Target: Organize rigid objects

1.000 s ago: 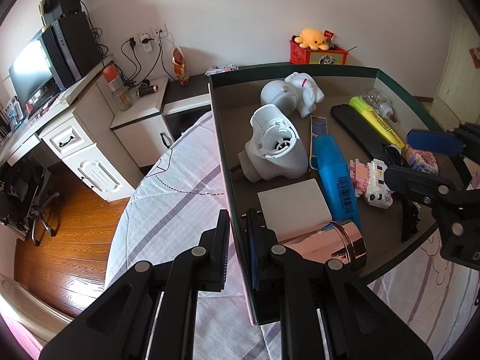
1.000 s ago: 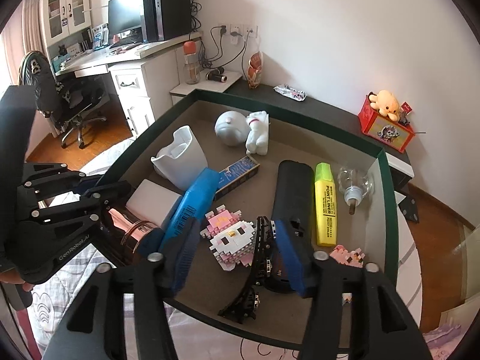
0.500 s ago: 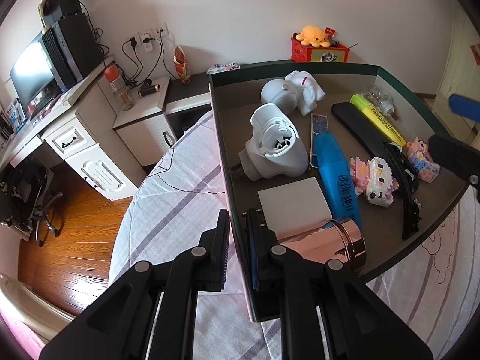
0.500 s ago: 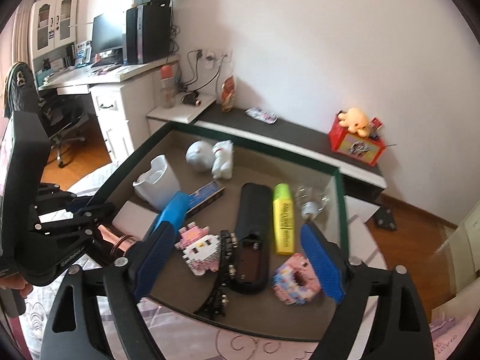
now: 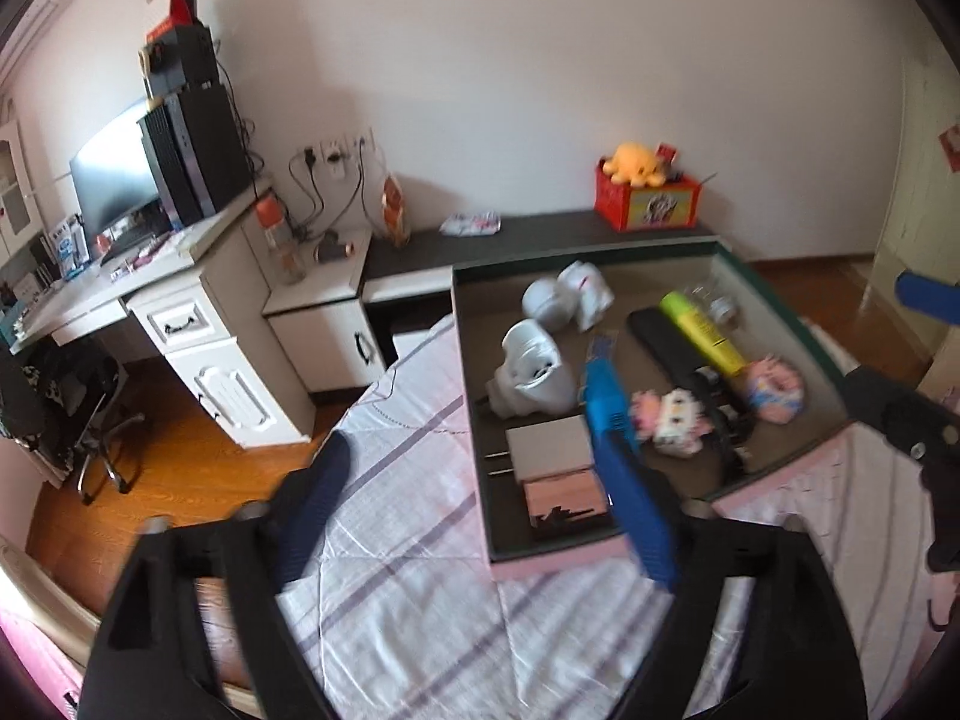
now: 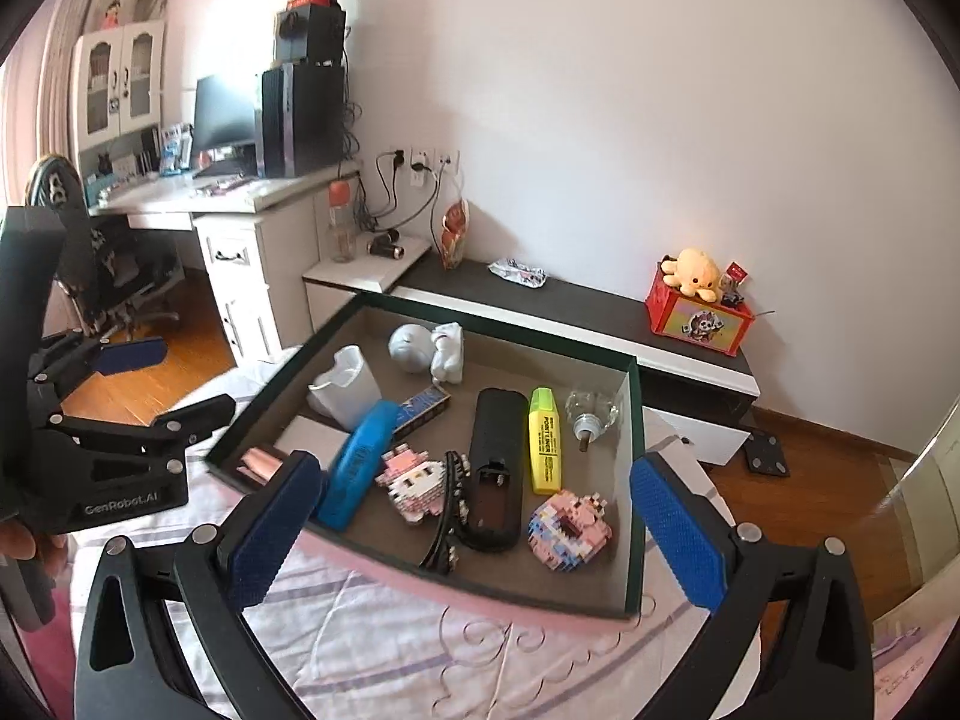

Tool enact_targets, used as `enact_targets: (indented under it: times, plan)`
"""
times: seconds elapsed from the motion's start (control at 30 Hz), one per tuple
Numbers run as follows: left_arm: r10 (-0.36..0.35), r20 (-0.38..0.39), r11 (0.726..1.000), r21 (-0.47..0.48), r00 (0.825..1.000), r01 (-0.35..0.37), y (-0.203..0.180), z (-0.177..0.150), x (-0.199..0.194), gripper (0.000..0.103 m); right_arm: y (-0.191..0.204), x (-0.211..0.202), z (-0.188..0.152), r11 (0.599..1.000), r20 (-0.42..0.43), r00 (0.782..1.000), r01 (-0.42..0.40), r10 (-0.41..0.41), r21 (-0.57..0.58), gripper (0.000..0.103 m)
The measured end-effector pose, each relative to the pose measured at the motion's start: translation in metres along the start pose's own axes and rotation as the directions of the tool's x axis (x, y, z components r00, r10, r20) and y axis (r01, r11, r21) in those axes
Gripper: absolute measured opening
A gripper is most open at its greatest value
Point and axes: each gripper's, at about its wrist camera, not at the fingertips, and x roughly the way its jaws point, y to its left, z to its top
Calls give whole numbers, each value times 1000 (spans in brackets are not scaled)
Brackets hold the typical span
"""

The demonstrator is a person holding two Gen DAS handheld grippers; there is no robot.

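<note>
A dark green tray (image 6: 635,420) (image 5: 474,420) lies on the bed and holds several rigid items: a yellow highlighter (image 6: 543,447) (image 5: 699,324), a black case (image 6: 497,462), a blue stapler (image 6: 357,468) (image 5: 603,402), a pink block donut (image 6: 570,531) (image 5: 774,387), a block figure (image 6: 414,483), a white holder (image 6: 345,393) (image 5: 534,369) and a rose-gold tin (image 5: 564,504). My left gripper (image 5: 480,516) is open and empty above the tray's near left corner. My right gripper (image 6: 474,534) is open and empty, held back over the tray's near edge.
The bed has a pink and white striped sheet (image 5: 390,570). A white desk (image 5: 198,312) with a monitor and a desk chair (image 5: 66,408) stand to the left. A low dark shelf (image 6: 600,306) with a red box (image 6: 699,318) runs along the wall behind the tray.
My left gripper has opened, let go of the tray's left wall and pulled back and up. My right gripper has opened wider and also drawn back from the tray.
</note>
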Motion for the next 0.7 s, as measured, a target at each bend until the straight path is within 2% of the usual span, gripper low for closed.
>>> enact_targets:
  times: [0.03,0.27,0.43,0.53,0.7]
  plan:
    - [11,20,1000,4,1000,-11,-2,-1,-10,102,1,-7,-1,1000,12,1000,-2,2,5,103]
    - [21,115,1000,-1,993,-21,-17,-14,-70,103,6,-69,-18,999,99,995,-2,-2,40,103]
    - [-13,160,998,-53,987,22,-23,-29,-112,103,12,-106,-34,999,147,989,1,-7,46,103]
    - [-32,199,998,-53,980,44,-30,-40,-139,103,17,-128,-45,999,175,984,24,-32,43,103]
    - [-58,257,996,-46,965,72,-41,-55,-184,103,18,-163,-60,998,222,975,14,-27,61,103]
